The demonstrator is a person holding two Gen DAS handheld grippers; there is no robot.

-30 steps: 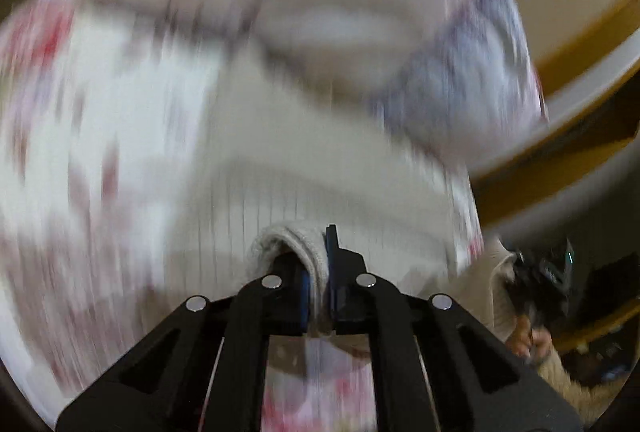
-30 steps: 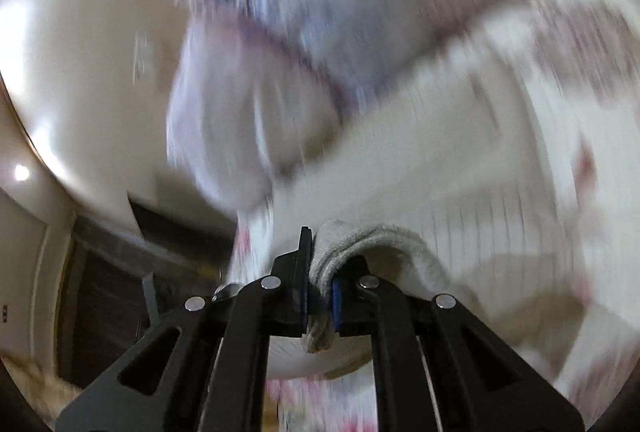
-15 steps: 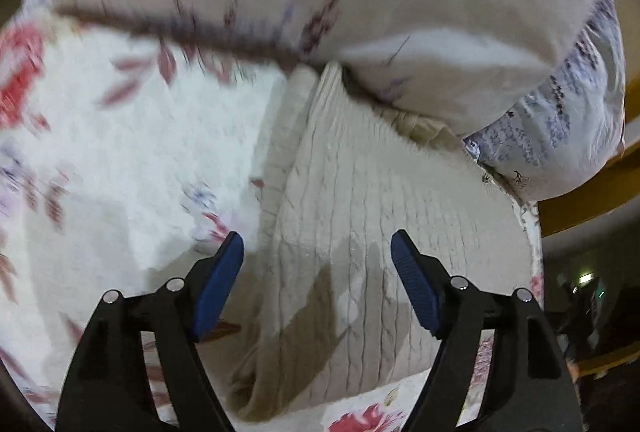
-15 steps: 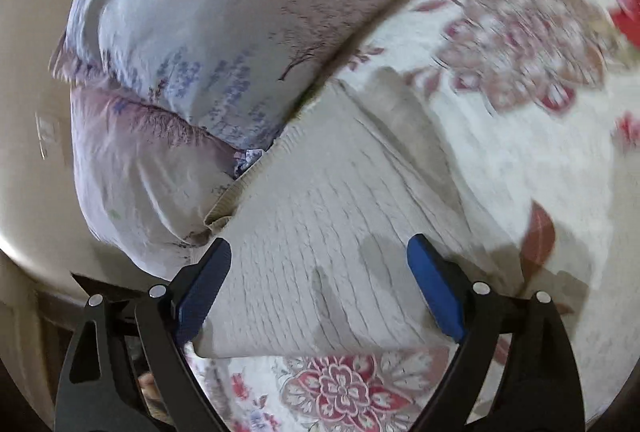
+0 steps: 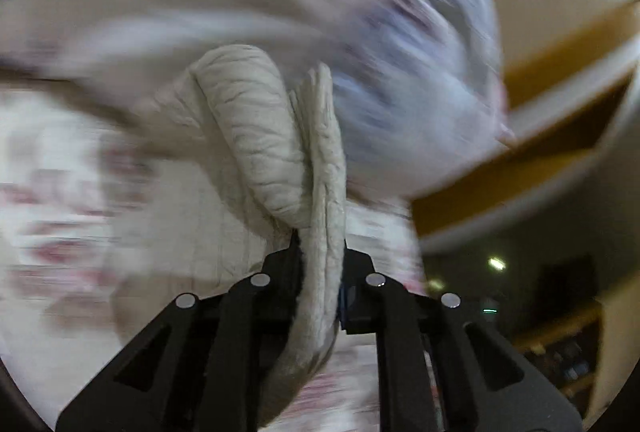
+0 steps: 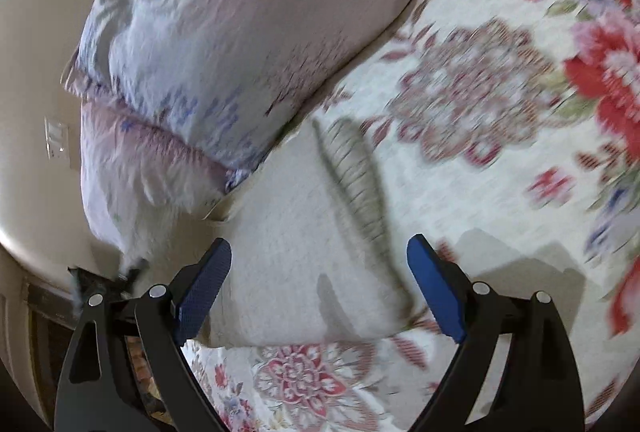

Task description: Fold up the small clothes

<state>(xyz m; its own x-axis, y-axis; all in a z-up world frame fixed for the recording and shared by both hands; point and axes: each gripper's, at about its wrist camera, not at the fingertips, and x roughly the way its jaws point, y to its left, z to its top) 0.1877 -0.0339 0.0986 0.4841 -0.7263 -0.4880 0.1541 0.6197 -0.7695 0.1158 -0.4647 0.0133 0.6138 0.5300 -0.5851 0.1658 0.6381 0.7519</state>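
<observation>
A cream knitted garment [image 6: 288, 260] lies on the flowered bedspread [image 6: 500, 136] against the pillows. In the left wrist view my left gripper [image 5: 320, 272] is shut on a fold of this cream garment [image 5: 256, 136], which rises bunched between the jaws; the background is blurred. In the right wrist view my right gripper [image 6: 318, 288] is open and empty, its blue pads [image 6: 434, 292] hovering over the garment's near part beside its ribbed band [image 6: 356, 176].
Two pale pillows [image 6: 224, 32] lie stacked at the head of the bed, touching the garment's far edge. A cream wall with a switch plate [image 6: 56, 140] is at left. The bed edge and a dim room [image 5: 540, 272] show at right in the left wrist view.
Both grippers let the garment go half a second ago. Since then my left gripper has closed on a fold of it and is moving fast. My right gripper stays open.
</observation>
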